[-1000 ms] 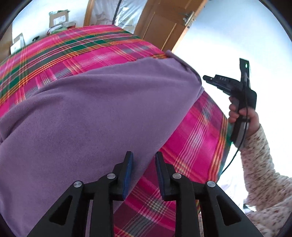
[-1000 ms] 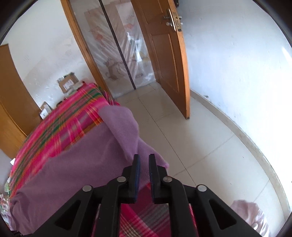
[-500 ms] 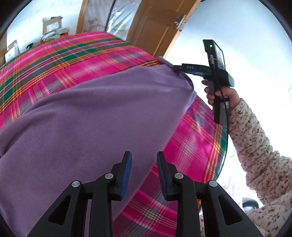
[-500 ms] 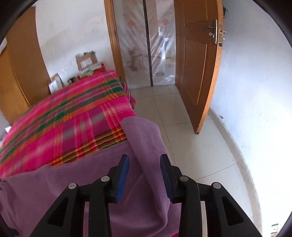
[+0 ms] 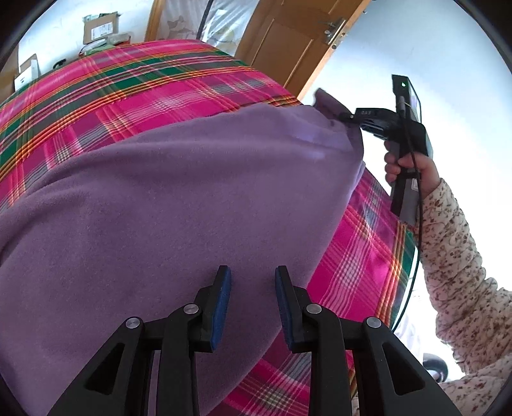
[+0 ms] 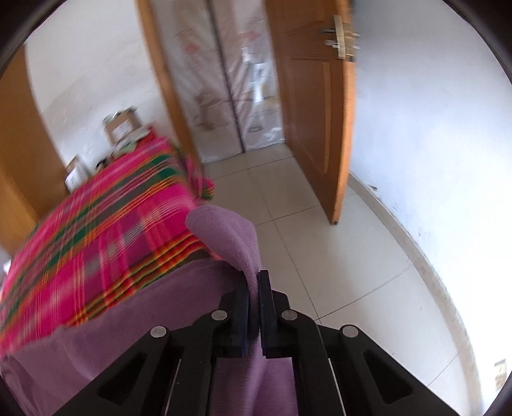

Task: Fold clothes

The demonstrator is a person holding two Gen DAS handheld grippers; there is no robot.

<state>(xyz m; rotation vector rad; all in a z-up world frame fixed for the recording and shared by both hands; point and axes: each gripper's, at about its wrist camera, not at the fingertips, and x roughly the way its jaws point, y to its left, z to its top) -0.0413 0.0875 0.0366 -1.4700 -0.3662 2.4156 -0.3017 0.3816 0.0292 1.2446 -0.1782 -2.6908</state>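
Note:
A purple fleece garment [image 5: 192, 198] lies spread over a bed with a pink plaid cover [image 5: 160, 83]. My left gripper [image 5: 252, 278] hangs just above the garment's near edge. Its jaws stand apart with nothing pinched between the blue pads. In the right wrist view my right gripper [image 6: 253, 281] is shut on the garment's far corner [image 6: 230, 236], and a fold of the fleece rises up out of the jaws. The left wrist view shows that same right gripper [image 5: 344, 116] biting the corner at the bed's right edge, held by a person's hand [image 5: 412, 163].
The plaid cover [image 6: 112, 230] ends in a bed edge beside a tiled floor [image 6: 320, 256]. An open wooden door [image 6: 313, 112] and a white wall stand beyond. Cardboard boxes [image 5: 99, 27] sit past the far end of the bed. A floral sleeve [image 5: 454, 249] reaches in from the right.
The right gripper moved in to the garment's far corner, opened wide, then closed on the fleece. The left gripper stayed over the near edge with its jaws apart.

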